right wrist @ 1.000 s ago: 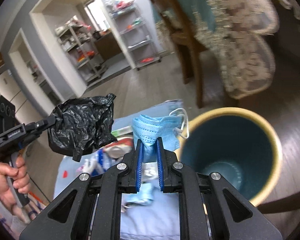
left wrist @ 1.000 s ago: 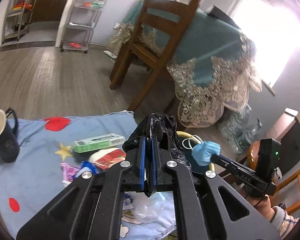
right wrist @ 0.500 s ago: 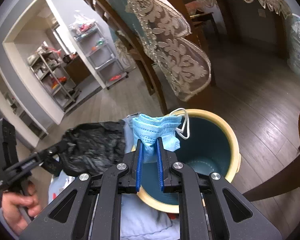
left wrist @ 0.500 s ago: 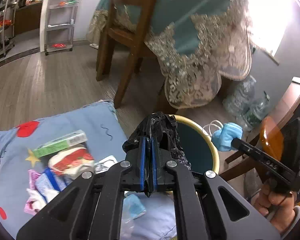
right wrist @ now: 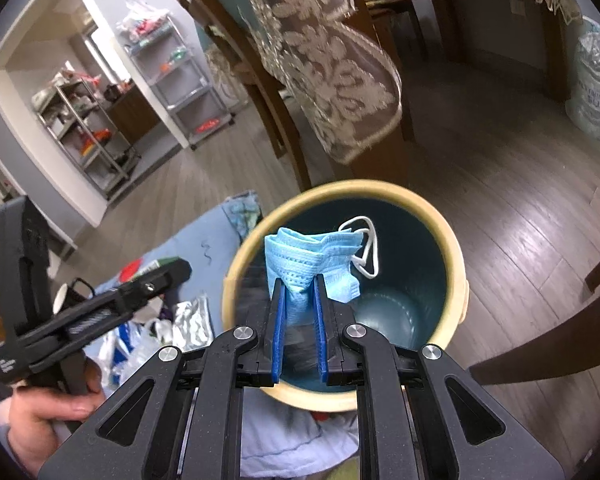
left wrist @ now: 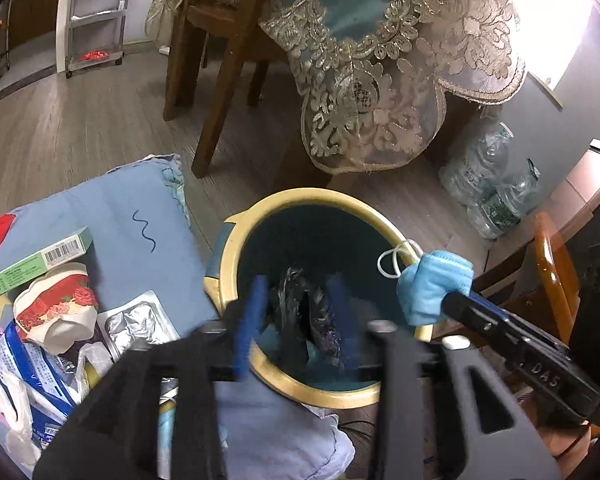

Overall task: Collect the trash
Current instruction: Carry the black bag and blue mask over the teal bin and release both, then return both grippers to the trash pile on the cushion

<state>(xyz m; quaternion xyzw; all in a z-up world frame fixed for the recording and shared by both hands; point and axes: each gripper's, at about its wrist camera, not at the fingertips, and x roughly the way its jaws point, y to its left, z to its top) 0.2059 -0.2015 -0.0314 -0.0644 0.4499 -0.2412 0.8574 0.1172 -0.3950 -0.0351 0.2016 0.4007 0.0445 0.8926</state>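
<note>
My left gripper (left wrist: 300, 312) has just been opening over the bin (left wrist: 236, 248), the black plastic bag (left wrist: 304, 308) loose between its jaws. My right gripper (right wrist: 299, 292) clamps the blue face mask (right wrist: 312, 256) above the bin.

The left gripper (left wrist: 300, 312) is motion-blurred, so contact between its pads and the black bag (left wrist: 306, 312) cannot be determined. The bin (right wrist: 454, 256) near rim is hidden behind the right gripper (right wrist: 299, 320). The mug (right wrist: 62, 300) is mostly occluded.
</note>
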